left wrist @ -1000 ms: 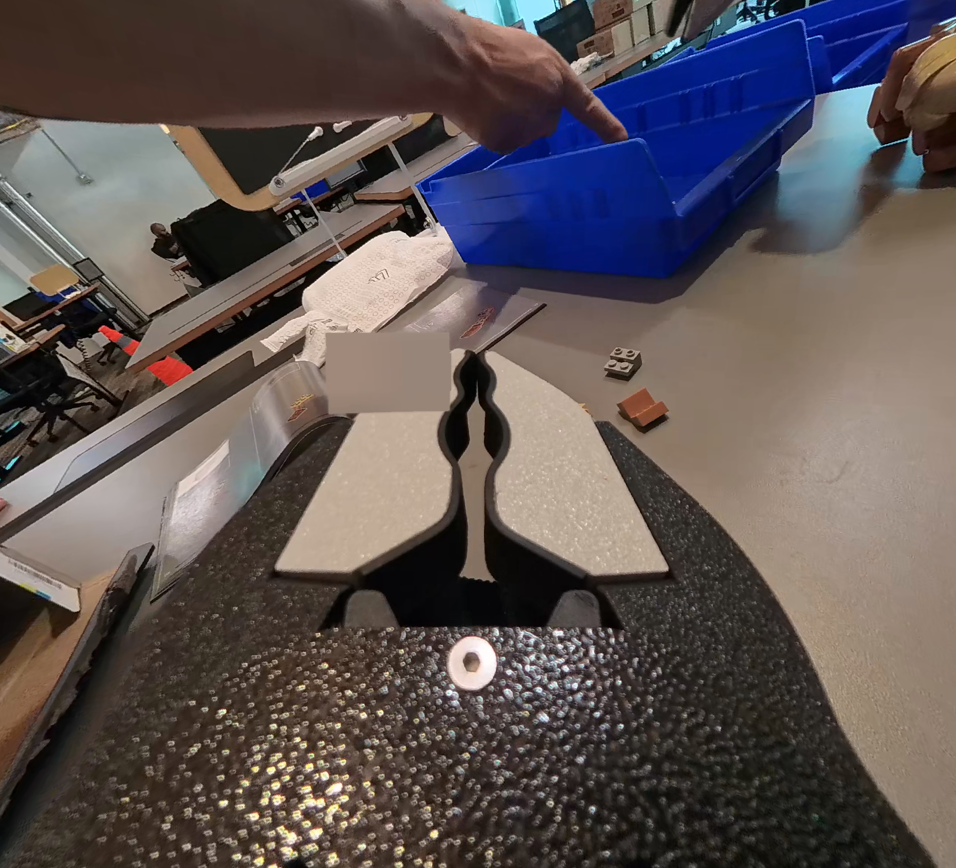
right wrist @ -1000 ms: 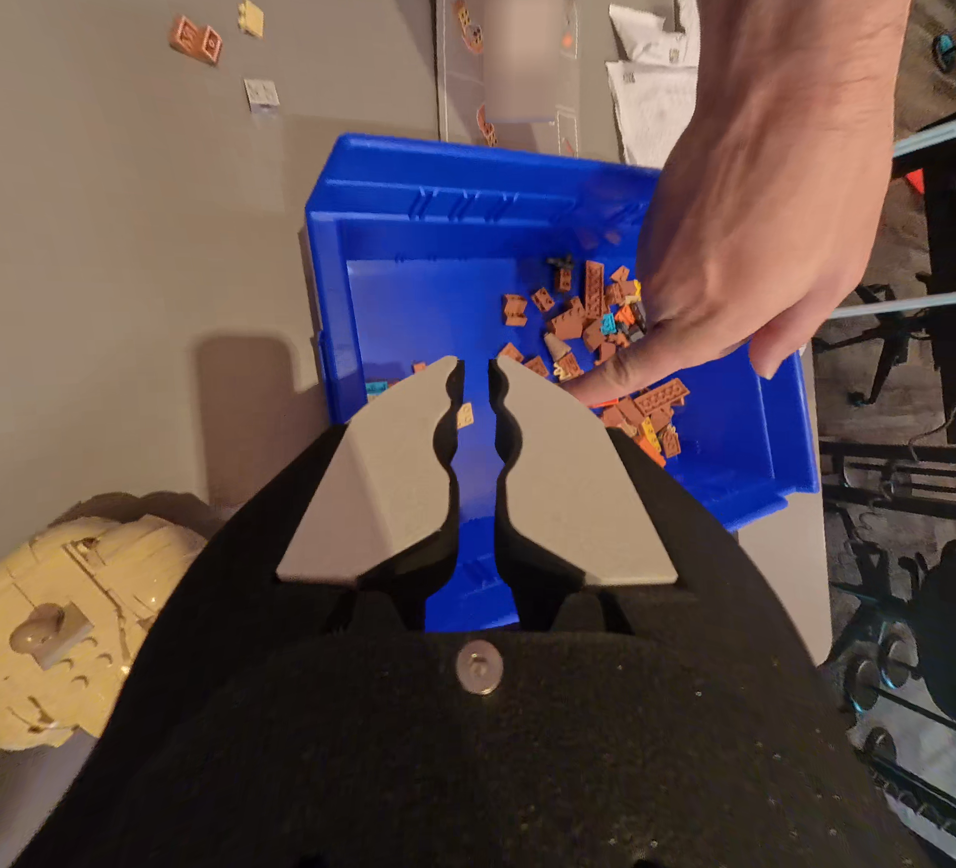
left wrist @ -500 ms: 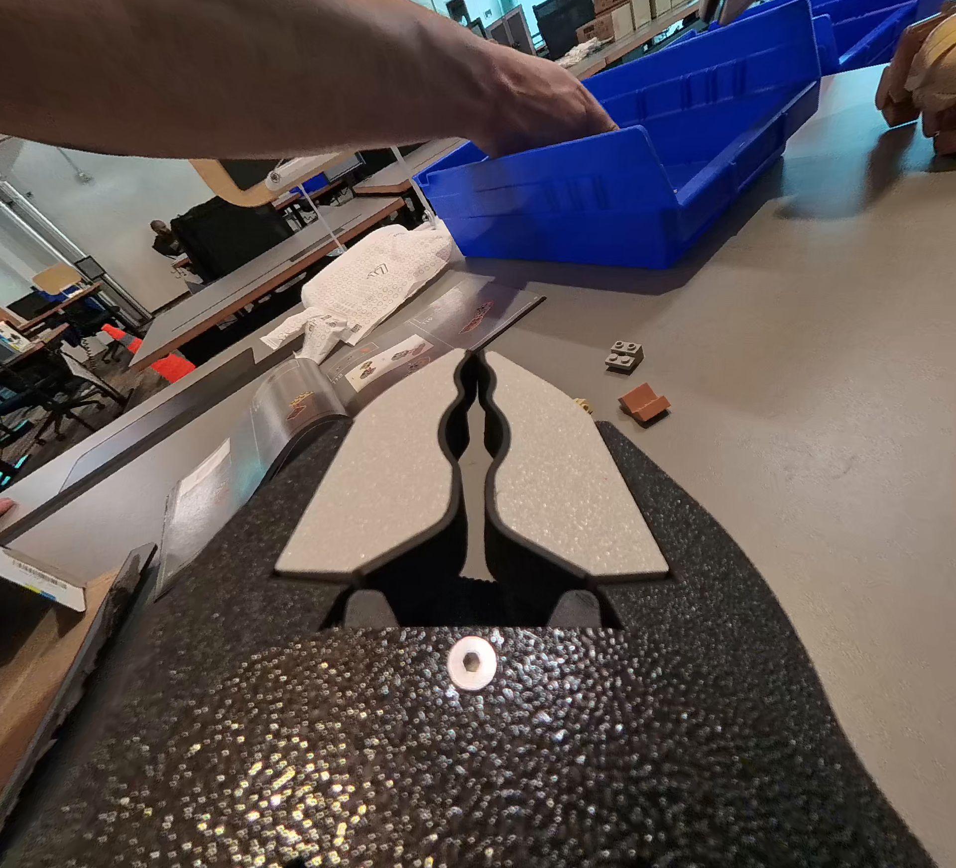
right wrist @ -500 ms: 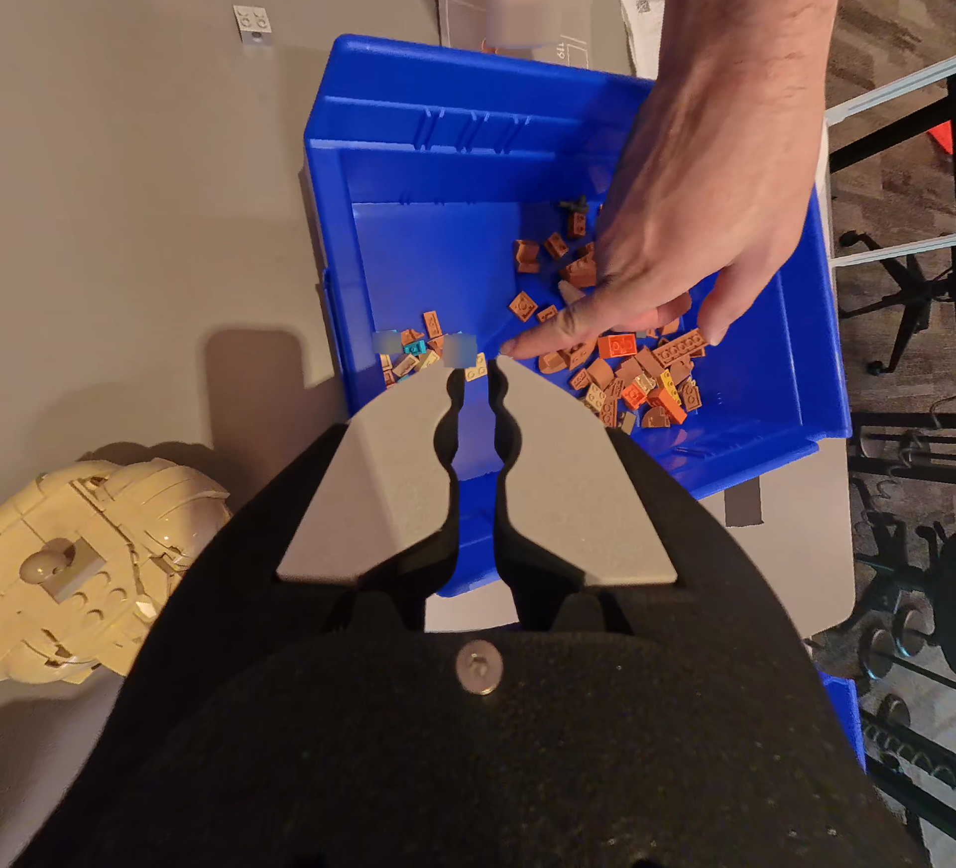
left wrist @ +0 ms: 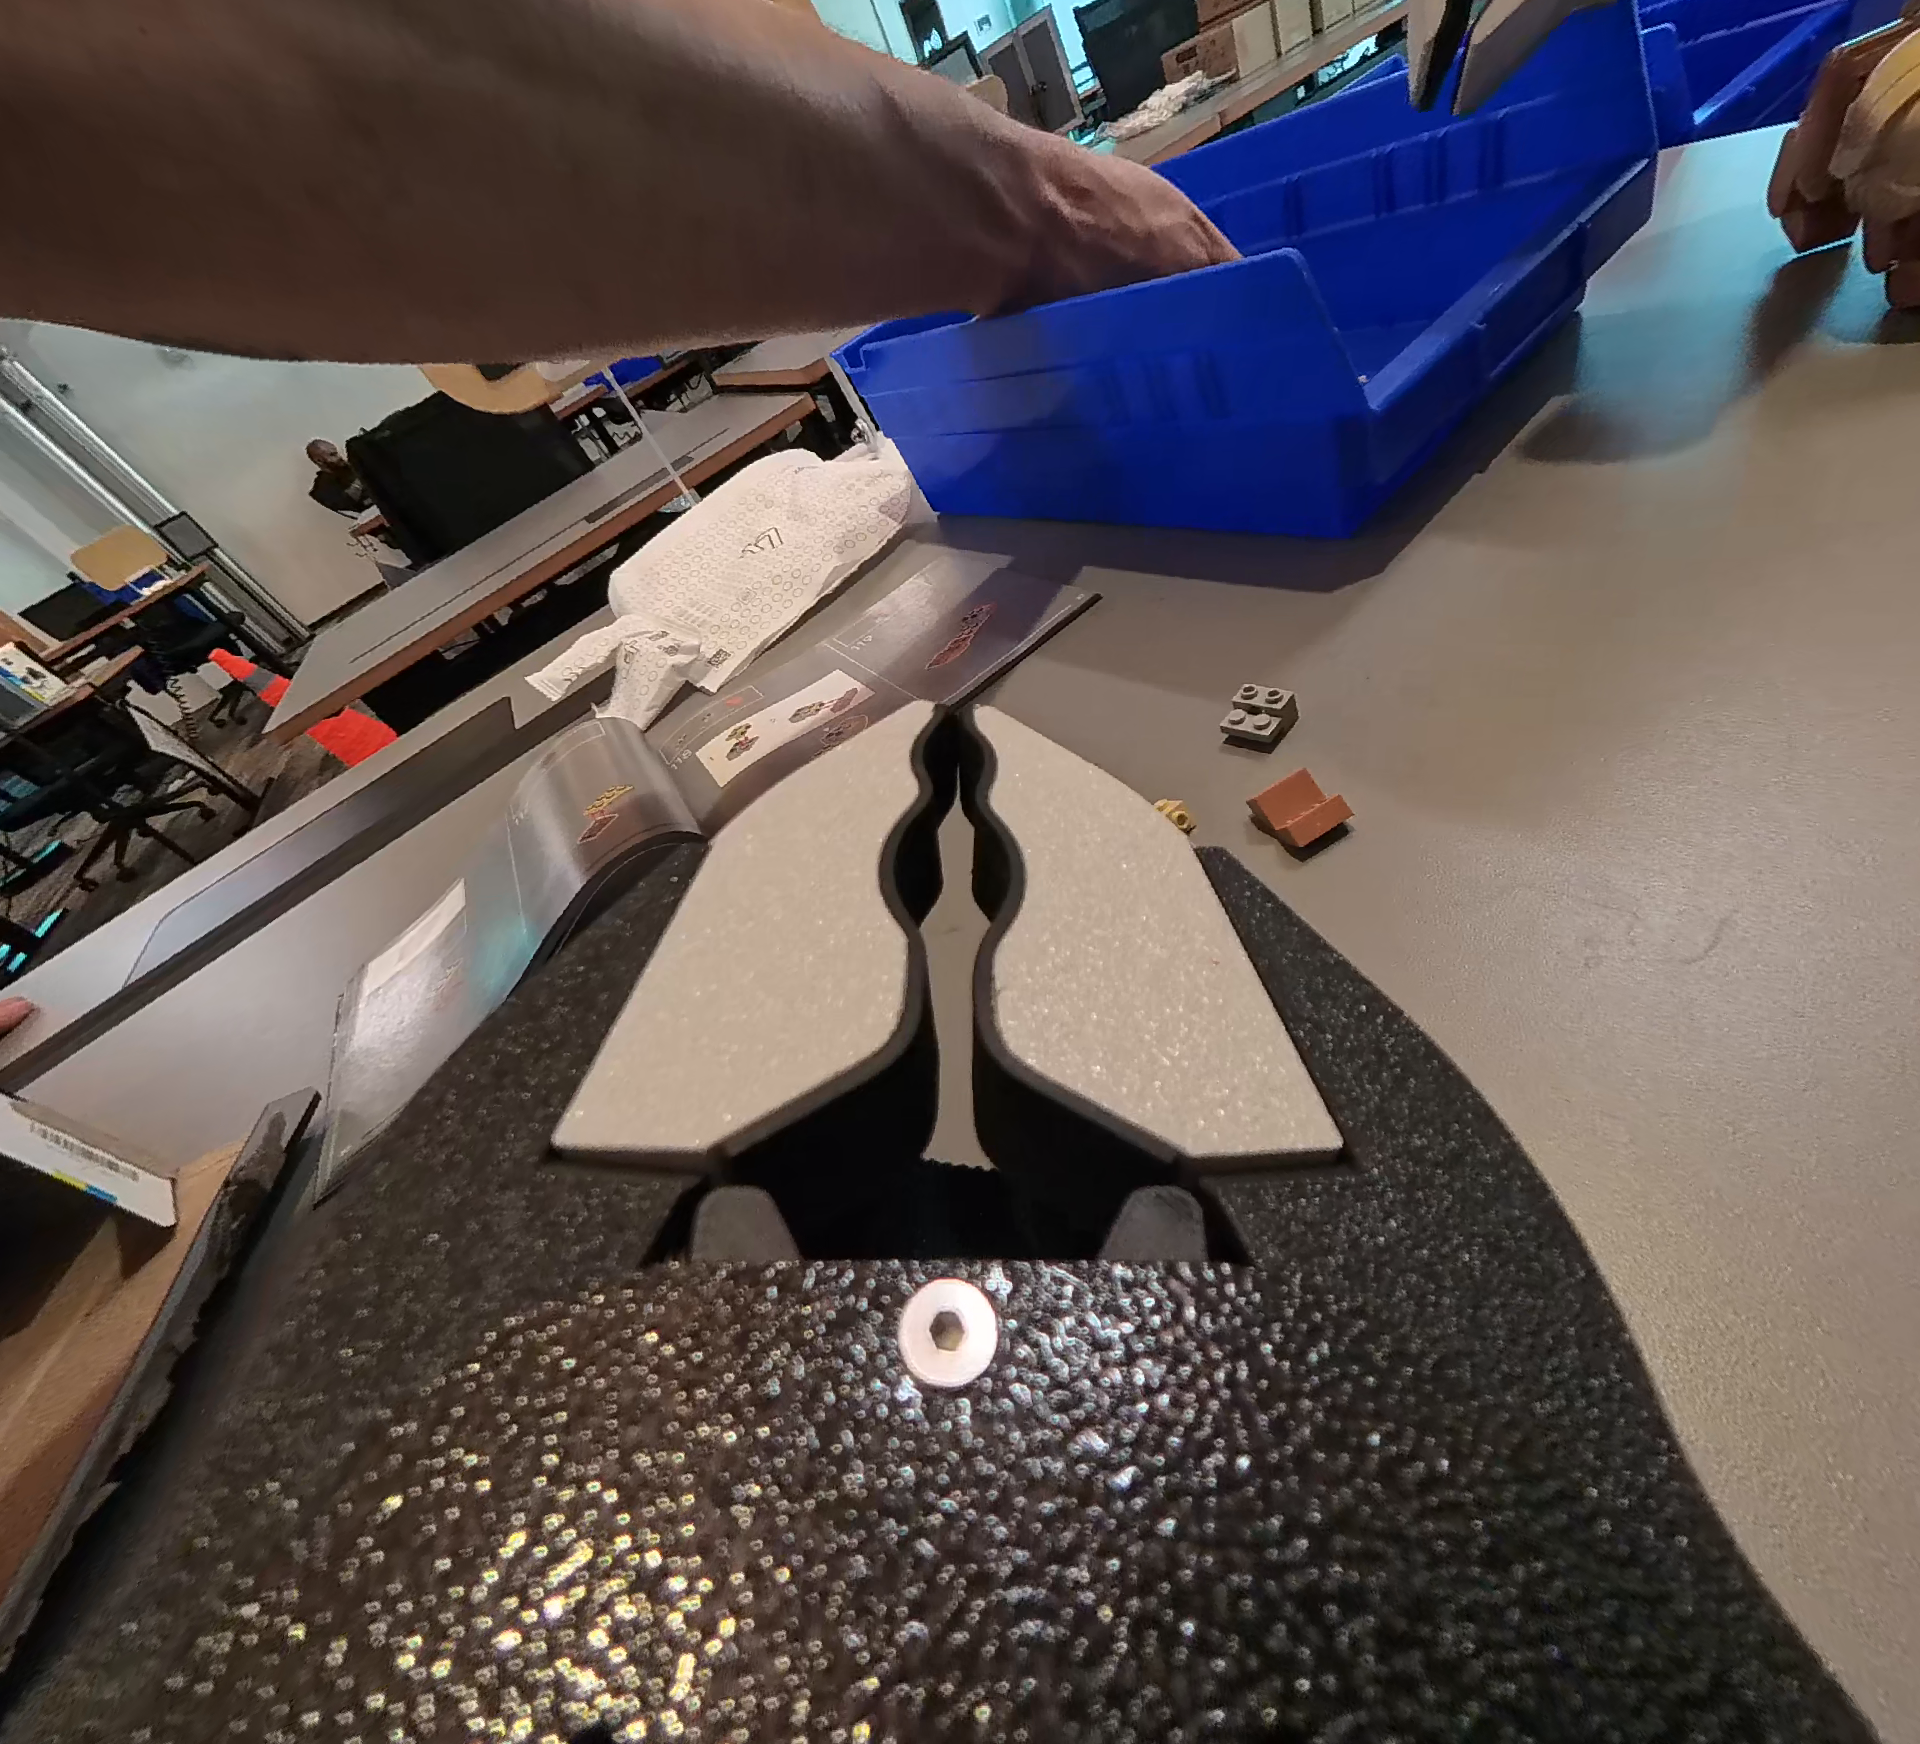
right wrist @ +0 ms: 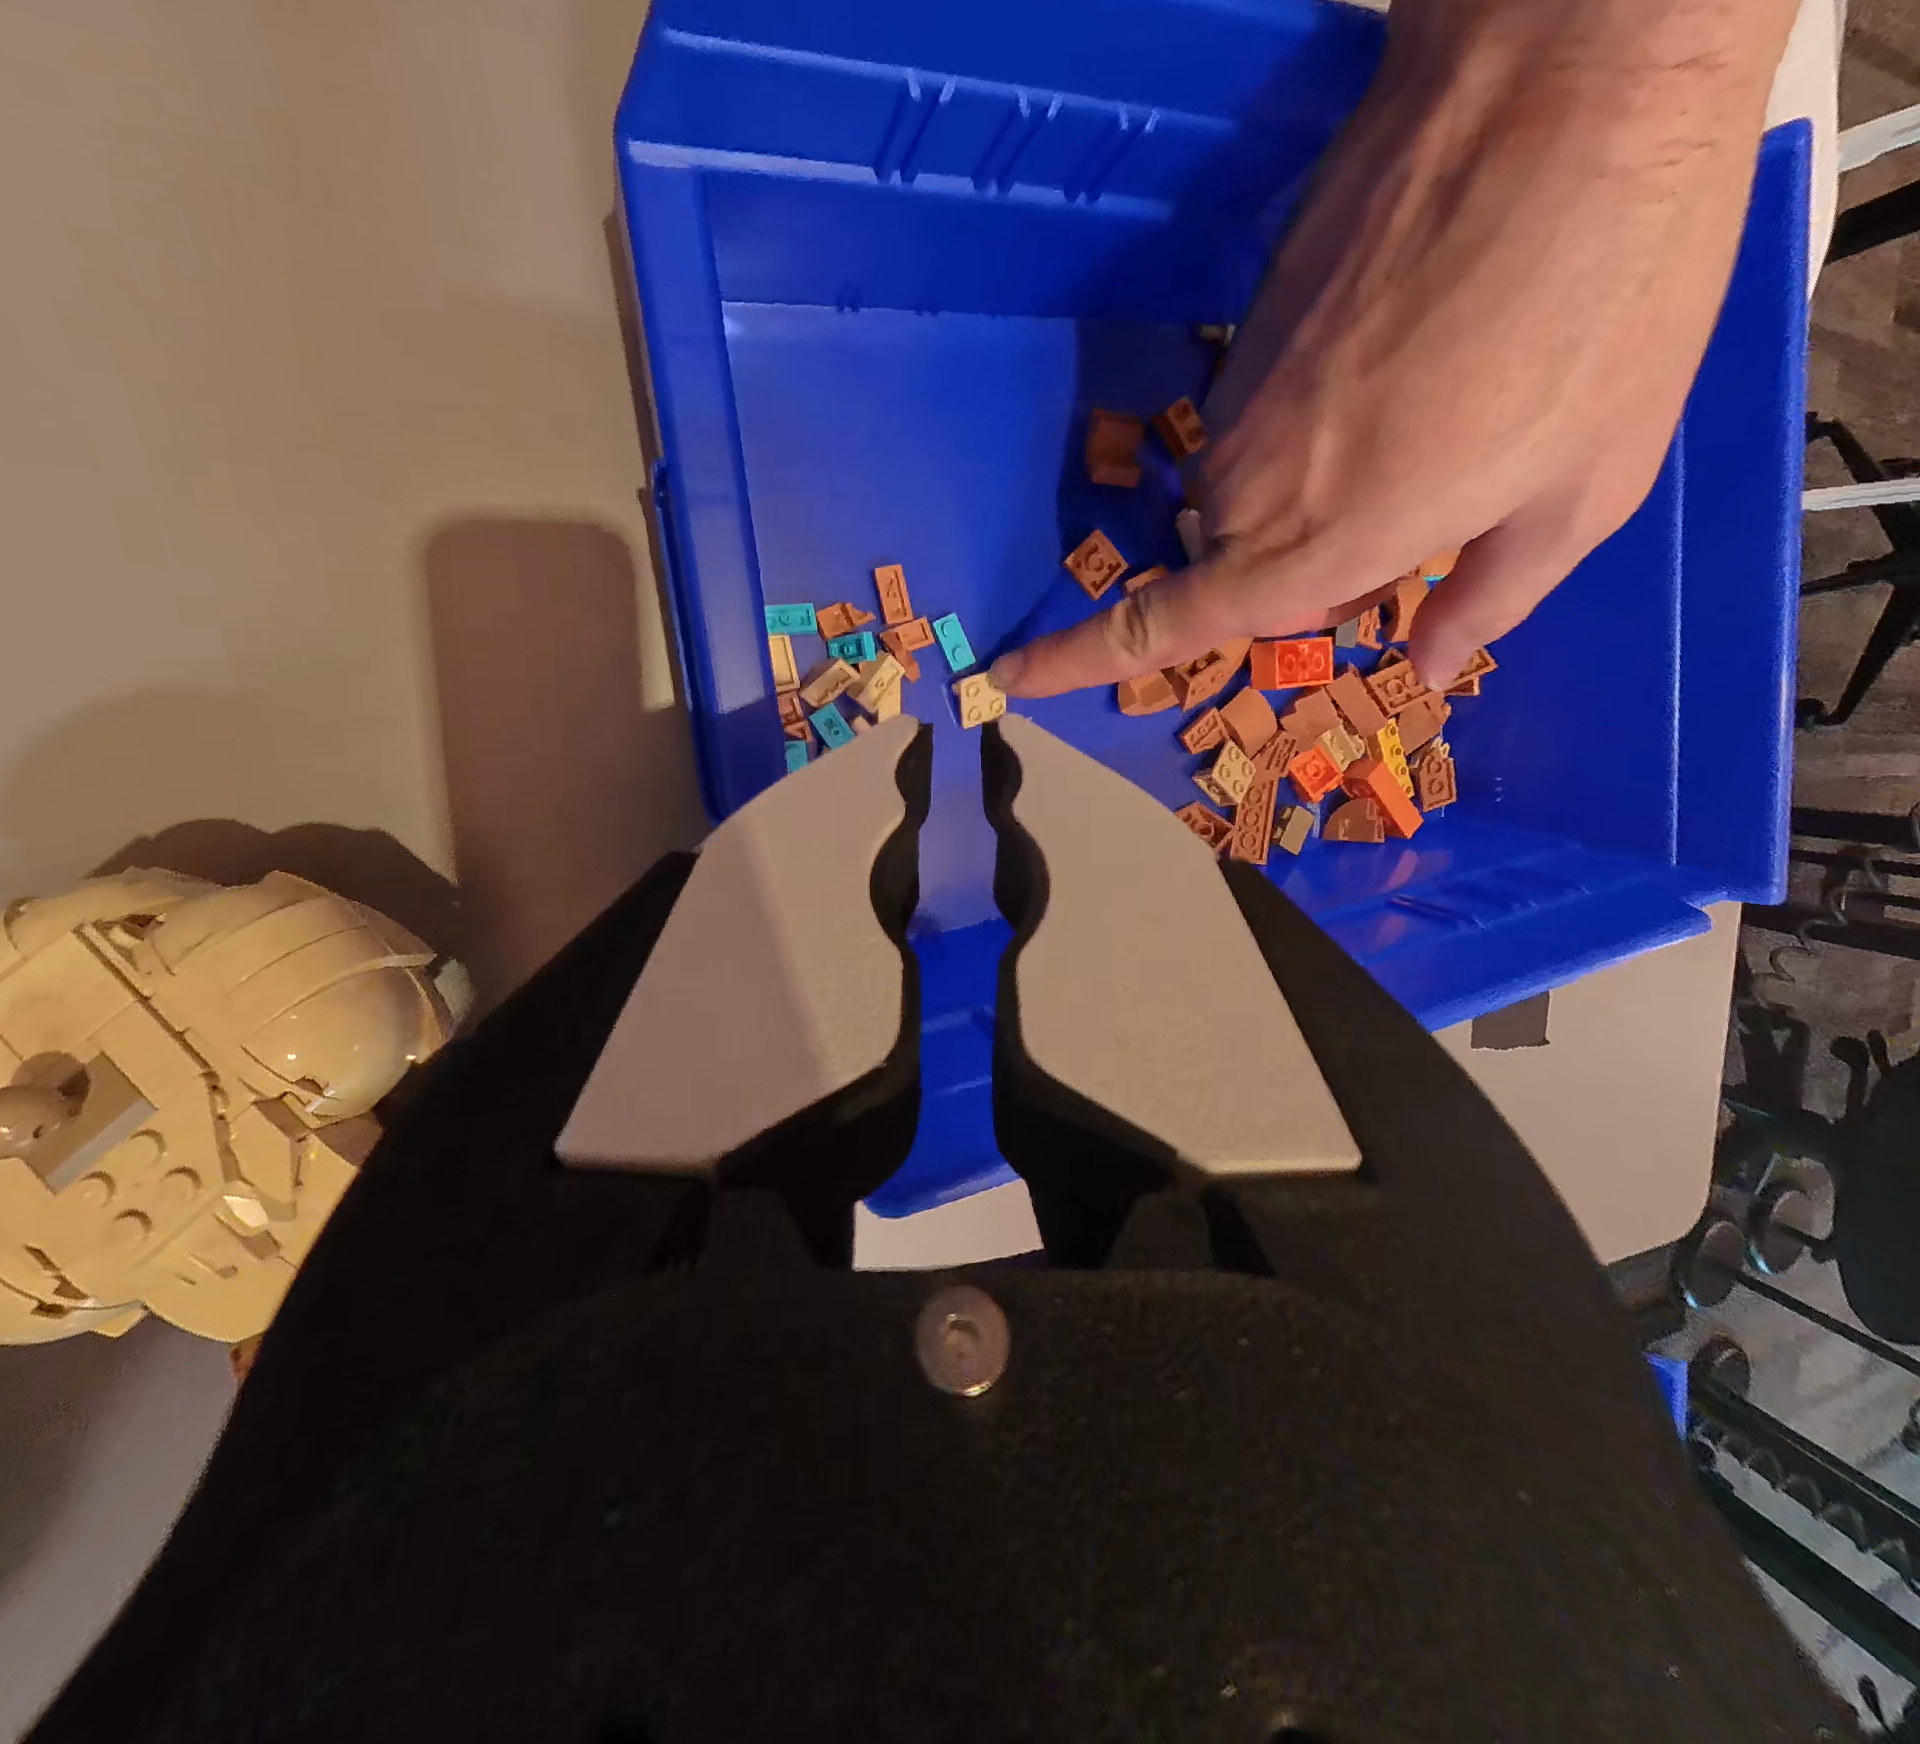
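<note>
Left gripper: We see our left gripper (left wrist: 954,715) low over the gray table (left wrist: 1558,863). Its two tips are pressed together and have nothing between them.

Near the left tips: An open booklet (left wrist: 883,655) lies just past the tips, at 11 o'clock. A gray brick (left wrist: 1259,715) and a brown brick (left wrist: 1299,811) sit on the table at 2 o'clock, apart from the tips. A tiny tan piece (left wrist: 1176,816) lies right beside the right finger.

Right gripper: Our right gripper (right wrist: 956,730) hangs over the blue bin (right wrist: 935,136), looking down into it. Its tips are a small way apart and have hold of nothing.

Tan plate: A small tan plate (right wrist: 982,699) lies on the bin floor at 12 o'clock, just past the gap. We cannot tell if the tips touch it.

Hand: A bare hand (right wrist: 1455,447) comes in from 1 o'clock. Its pointing finger touches the tan plate.

Bricks: A small heap of teal and tan bricks (right wrist: 852,655) sits at 11 o'clock by the bin's left wall. A big heap of brown and orange bricks (right wrist: 1330,738) sits at 3 o'clock.

Edges: The bin's left wall (right wrist: 675,447) is close to the left finger.

Open room: The blue floor at 12 o'clock (right wrist: 914,447) is bare. The table at 9 o'clock is bare too, up to the tan brick model (right wrist: 187,1071) at 8 o'clock.
</note>
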A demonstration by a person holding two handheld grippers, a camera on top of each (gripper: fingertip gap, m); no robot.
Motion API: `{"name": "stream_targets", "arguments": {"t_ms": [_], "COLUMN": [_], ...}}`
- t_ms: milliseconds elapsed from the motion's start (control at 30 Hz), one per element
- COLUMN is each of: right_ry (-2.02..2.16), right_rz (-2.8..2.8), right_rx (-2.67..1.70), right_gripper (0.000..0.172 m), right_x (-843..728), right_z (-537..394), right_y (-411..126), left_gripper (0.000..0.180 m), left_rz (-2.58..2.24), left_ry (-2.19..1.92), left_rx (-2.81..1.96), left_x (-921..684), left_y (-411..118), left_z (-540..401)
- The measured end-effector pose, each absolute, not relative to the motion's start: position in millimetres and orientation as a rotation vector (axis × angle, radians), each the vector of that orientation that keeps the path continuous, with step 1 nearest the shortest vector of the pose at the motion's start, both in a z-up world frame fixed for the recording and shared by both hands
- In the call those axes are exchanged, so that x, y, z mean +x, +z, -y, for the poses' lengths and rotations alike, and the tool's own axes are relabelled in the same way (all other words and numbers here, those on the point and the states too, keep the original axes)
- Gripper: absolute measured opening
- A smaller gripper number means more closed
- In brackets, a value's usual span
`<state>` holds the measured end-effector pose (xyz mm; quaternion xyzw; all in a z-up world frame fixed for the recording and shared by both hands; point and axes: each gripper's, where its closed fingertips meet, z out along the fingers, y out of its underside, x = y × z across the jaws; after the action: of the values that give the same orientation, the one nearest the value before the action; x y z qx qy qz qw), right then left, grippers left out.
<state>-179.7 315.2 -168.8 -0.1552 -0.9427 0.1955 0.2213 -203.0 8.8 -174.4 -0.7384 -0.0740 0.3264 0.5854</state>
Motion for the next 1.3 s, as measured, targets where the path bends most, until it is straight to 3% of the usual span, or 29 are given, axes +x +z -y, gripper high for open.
{"name": "stream_targets", "arguments": {"t_ms": [667,1300], "right_ry": [0.181,0.182], "right_rz": [2.791,2.985], "right_rx": [-0.292,-0.006], "right_gripper": [0.016,0.023], "right_x": [-219,-268], "right_z": [-317,-298], "right_y": [-205,-249], "left_gripper": [0.000,0.000], "left_rz": [0.173,0.171], "left_ry": [0.759,0.744], "left_rx": [-1.712,-1.706], "left_x": [-202,-201], "left_y": [-173,-172], "left_z": [-7,-8]}}
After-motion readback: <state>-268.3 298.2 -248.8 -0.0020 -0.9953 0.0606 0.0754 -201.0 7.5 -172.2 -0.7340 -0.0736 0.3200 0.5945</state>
